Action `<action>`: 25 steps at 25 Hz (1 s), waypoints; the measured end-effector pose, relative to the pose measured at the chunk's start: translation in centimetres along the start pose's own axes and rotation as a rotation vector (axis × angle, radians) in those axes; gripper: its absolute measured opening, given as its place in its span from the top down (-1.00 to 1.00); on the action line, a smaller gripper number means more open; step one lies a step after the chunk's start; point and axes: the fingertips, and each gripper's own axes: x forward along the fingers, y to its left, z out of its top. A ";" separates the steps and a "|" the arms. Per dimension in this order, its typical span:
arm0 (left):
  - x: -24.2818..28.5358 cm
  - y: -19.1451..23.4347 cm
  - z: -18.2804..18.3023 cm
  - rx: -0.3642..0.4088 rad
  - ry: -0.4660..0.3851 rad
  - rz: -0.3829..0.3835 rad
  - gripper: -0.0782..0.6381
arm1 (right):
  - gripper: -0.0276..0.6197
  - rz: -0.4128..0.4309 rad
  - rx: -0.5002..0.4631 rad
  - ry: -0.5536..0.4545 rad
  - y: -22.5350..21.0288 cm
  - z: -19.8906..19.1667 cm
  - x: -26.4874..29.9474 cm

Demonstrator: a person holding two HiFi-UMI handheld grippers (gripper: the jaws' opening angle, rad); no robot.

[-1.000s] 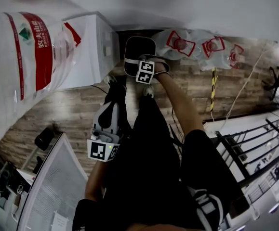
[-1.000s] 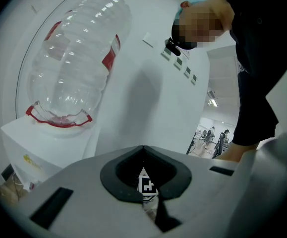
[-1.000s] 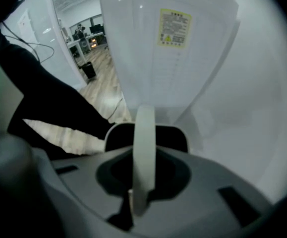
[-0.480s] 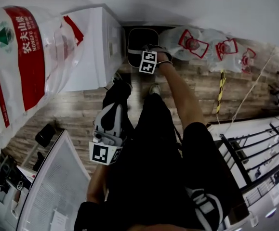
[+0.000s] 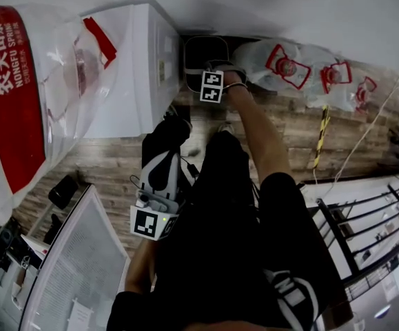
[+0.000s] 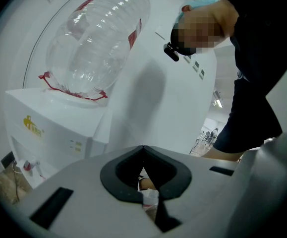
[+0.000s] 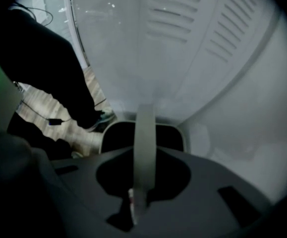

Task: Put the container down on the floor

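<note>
container low beside the dispenser, handle in your grip

your left gripper (image 6: 145,195) sits by your hip, jaws pressed together. your right gripper (image 7: 136,202) clamps the handle (image 7: 144,143) of the container (image 5: 202,50), down beside the water dispenser (image 5: 127,81); touching the floor or not, can't tell.

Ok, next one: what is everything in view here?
dispenser: one, white, upper left
big bottle: one, clear with red label, upside down on the dispenser
bin: one, black with pale rim, right of the dispenser
handle: one, pale, arching over the bin
floor bottles: about three, clear with red labels, lying right of the bin
strip: one, yellow and black, on the wood floor
railing: one, black, far right
legs: two, in black, centre
left gripper: one, white, jaws together, empty
right gripper: one, jaws shut on the handle
</note>
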 end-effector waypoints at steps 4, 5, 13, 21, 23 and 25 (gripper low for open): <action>0.3 0.6 -0.7 -0.003 -0.001 0.005 0.69 | 0.74 -0.006 -0.019 0.001 -0.5 0.1 1.7; 0.4 0.8 -0.9 0.002 0.005 0.005 0.69 | 0.74 -0.008 -0.022 0.001 -0.7 0.0 2.0; 1.2 2.0 -2.0 0.003 0.018 0.008 0.69 | 0.74 -0.033 -0.061 0.004 -1.0 0.8 4.6; 1.3 2.3 -3.4 0.000 0.068 0.005 0.69 | 0.74 0.001 -0.014 0.032 1.2 0.0 8.1; 1.4 2.6 -3.6 -0.001 0.076 0.004 0.69 | 0.74 0.009 -0.019 0.034 1.8 0.1 8.9; 1.5 2.8 -3.8 -0.001 0.075 0.006 0.69 | 0.74 0.020 -0.027 0.035 2.2 0.4 9.5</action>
